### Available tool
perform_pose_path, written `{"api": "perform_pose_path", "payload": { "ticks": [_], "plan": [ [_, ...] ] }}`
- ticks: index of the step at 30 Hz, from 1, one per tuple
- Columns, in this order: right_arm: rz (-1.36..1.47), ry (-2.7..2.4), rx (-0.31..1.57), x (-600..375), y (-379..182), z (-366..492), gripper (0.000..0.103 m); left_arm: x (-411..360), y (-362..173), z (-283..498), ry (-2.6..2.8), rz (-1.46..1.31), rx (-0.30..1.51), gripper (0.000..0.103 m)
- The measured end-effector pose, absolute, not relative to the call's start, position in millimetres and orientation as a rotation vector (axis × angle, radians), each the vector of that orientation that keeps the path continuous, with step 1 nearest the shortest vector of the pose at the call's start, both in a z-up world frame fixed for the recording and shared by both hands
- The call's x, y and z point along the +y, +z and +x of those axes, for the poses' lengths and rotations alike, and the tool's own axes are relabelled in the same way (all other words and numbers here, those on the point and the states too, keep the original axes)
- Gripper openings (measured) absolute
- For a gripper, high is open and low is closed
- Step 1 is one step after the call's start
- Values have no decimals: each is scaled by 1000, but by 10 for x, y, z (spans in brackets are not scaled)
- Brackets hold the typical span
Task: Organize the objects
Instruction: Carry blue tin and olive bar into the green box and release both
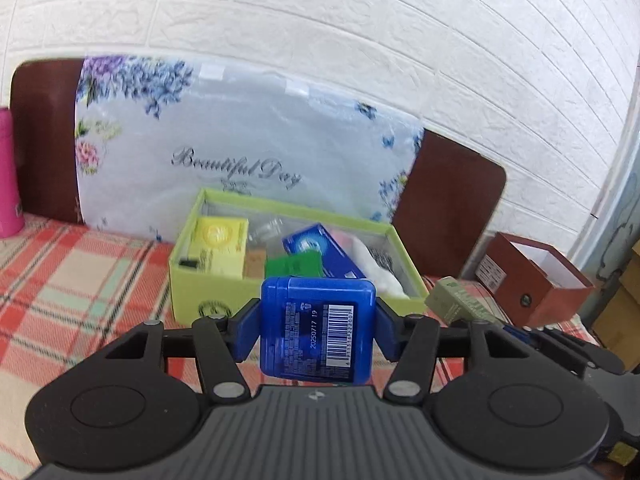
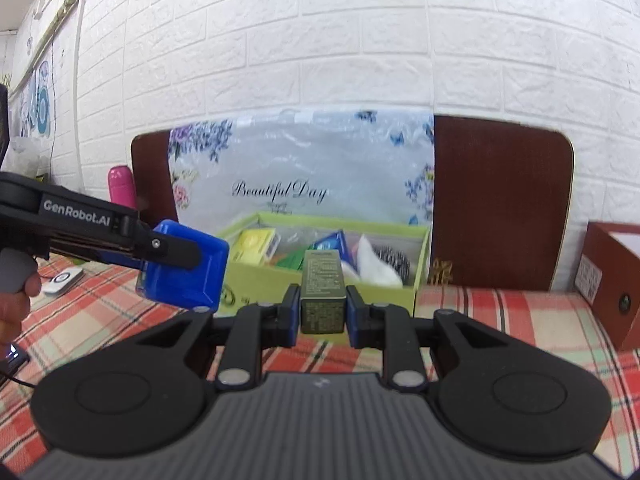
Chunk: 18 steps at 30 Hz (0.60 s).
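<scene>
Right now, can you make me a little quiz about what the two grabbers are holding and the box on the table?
1. True or false: the left gripper holds a blue container.
2. What does the right gripper hold? A) pink bottle B) small olive box C) white cloth
3. Fill in: the green box behind both grippers stands on a checked ____.

Key:
1. True; its fingers press the container's sides.
2. B, the olive box.
3. Tablecloth.
</scene>
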State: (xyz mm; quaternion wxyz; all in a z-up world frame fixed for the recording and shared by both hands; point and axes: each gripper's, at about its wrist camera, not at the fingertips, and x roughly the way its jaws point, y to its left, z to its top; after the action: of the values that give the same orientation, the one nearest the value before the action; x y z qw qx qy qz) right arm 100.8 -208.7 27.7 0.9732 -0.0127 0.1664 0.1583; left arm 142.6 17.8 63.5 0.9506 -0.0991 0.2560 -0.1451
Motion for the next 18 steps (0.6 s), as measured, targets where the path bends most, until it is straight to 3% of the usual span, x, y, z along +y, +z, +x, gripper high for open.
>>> {"api": "perform_pose_path", "payload": {
  "ticks": [15, 16, 18],
  "plan": [
    [-45, 293, 285, -1882, 278, 2107, 22, 197, 673, 2513, -242, -185, 491, 60],
    [-42, 289, 283, -1877, 239, 2206, 22, 209, 608, 2584, -246, -192, 492, 62],
    [-40, 285, 295, -1838, 131, 2393, 27, 225, 462, 2705, -230, -190, 518, 77]
  ]
}}
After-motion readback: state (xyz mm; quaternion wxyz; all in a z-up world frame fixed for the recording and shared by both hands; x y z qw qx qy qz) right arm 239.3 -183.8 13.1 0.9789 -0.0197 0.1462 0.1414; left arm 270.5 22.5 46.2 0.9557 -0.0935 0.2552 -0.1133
